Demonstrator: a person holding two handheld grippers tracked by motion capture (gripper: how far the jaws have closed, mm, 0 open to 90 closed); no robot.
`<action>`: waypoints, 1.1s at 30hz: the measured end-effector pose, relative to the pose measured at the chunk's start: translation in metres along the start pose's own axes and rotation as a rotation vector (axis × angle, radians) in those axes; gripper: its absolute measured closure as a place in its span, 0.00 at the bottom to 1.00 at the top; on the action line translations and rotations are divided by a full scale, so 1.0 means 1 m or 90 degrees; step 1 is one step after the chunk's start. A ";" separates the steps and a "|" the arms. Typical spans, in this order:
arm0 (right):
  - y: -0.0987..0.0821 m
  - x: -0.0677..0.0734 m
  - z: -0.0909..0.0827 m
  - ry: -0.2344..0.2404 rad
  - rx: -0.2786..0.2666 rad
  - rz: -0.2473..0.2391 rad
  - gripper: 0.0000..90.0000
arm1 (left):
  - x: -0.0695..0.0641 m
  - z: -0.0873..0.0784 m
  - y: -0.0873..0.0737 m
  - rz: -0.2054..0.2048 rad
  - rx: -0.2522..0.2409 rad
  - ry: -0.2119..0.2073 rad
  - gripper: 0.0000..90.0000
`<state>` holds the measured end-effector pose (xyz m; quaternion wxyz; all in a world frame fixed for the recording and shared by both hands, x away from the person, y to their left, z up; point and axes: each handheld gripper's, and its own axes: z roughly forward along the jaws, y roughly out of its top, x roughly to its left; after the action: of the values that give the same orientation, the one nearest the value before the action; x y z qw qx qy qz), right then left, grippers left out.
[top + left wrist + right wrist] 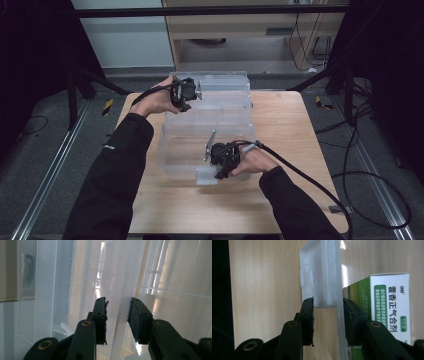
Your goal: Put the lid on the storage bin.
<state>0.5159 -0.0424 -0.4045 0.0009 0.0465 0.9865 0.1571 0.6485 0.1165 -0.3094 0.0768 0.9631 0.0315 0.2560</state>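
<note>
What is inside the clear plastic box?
The right gripper view shows a white and green carton behind the wall of the clear plastic box. Glare hides other contents.

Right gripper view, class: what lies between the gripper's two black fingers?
In the right gripper view, the clear plastic box's front wall and latch tab stand between the right gripper's fingers, with a green-and-white medicine carton behind the wall.

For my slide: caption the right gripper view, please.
Right claw straddles a clear box's latch tab, a green-white medicine carton behind the wall.
</note>
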 end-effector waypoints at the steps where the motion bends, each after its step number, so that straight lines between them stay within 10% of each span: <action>1: 0.000 0.000 0.000 0.000 0.000 0.000 0.71 | -0.001 0.000 0.000 -0.006 -0.002 -0.002 0.77; 33: 0.001 0.004 0.001 -0.017 0.008 0.011 0.72 | -0.013 -0.015 0.006 0.031 0.007 -0.001 0.90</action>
<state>0.5122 -0.0406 -0.4048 0.0125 0.0575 0.9869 0.1500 0.6302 0.1109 -0.3021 0.0648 0.9642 0.0092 0.2570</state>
